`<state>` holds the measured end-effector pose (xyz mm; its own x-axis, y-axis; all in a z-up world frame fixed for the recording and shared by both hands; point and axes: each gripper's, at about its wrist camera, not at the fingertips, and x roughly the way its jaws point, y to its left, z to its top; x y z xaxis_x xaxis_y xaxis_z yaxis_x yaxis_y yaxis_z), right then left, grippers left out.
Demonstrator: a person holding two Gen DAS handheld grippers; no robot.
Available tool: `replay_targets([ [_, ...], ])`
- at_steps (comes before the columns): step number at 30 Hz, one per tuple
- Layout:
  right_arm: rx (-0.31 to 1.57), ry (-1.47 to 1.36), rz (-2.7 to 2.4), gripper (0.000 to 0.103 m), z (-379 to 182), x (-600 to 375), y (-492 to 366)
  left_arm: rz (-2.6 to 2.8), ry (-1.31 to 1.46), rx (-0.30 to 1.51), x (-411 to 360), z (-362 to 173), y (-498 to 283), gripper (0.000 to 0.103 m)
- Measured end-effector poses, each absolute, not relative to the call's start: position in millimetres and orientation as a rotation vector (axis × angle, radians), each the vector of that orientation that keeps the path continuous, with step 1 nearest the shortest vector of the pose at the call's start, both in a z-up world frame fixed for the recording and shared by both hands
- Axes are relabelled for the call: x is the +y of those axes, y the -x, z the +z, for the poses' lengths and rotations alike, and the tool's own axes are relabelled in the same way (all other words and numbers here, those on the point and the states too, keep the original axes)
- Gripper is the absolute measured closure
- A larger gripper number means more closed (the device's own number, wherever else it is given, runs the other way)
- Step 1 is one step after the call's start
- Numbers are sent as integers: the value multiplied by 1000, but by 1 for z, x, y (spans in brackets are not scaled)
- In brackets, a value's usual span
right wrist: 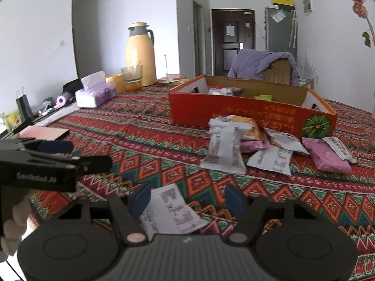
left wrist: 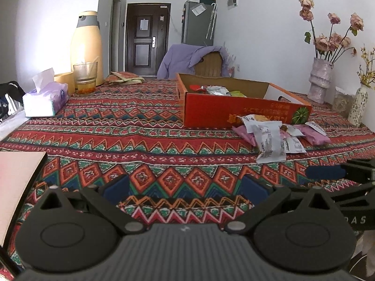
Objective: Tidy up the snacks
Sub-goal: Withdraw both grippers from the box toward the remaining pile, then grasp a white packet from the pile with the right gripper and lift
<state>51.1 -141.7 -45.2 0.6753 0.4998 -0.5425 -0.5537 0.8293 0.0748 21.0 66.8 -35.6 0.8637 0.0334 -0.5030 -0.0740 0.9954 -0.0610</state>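
A red cardboard box [left wrist: 234,112] [right wrist: 246,114] stands on the patterned tablecloth with several snack packets inside. A pile of white and pink snack packets [left wrist: 276,135] [right wrist: 257,145] lies in front of it. My left gripper [left wrist: 185,188] is open and empty, low over the cloth, left of the pile. My right gripper [right wrist: 187,199] is open, its jaws on either side of a white snack packet [right wrist: 173,210] that lies on the cloth between them. The left gripper also shows at the left of the right wrist view [right wrist: 56,154].
A tissue box [left wrist: 44,100] [right wrist: 96,94], a glass [left wrist: 84,77], a yellow thermos [left wrist: 88,44] and a pink notebook [left wrist: 16,182] [right wrist: 44,133] sit to the left. Flower vases [left wrist: 320,79] stand at the far right. A chair with a purple jacket [left wrist: 194,58] is behind the table.
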Motion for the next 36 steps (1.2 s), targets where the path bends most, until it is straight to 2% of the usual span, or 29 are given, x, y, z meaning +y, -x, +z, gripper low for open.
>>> replay_targets([
  [11,643,129,641,38,-56,-129,-49,54,99,531,72,-37,-19,0],
  [12,636,137,635,40,-57,-128,-49,53,100,532,72,-37,-19,0],
  [15,624,154,620,58,-56,-127,-48,48,100,530,71,-37,-18,0],
  [19,607,175,626,62,-55,-129,-45,42,99,530,68,-36,-19,0],
  [36,480,60,439,62,-27,-194,-71,20,85,512,35,-19,-46,0],
])
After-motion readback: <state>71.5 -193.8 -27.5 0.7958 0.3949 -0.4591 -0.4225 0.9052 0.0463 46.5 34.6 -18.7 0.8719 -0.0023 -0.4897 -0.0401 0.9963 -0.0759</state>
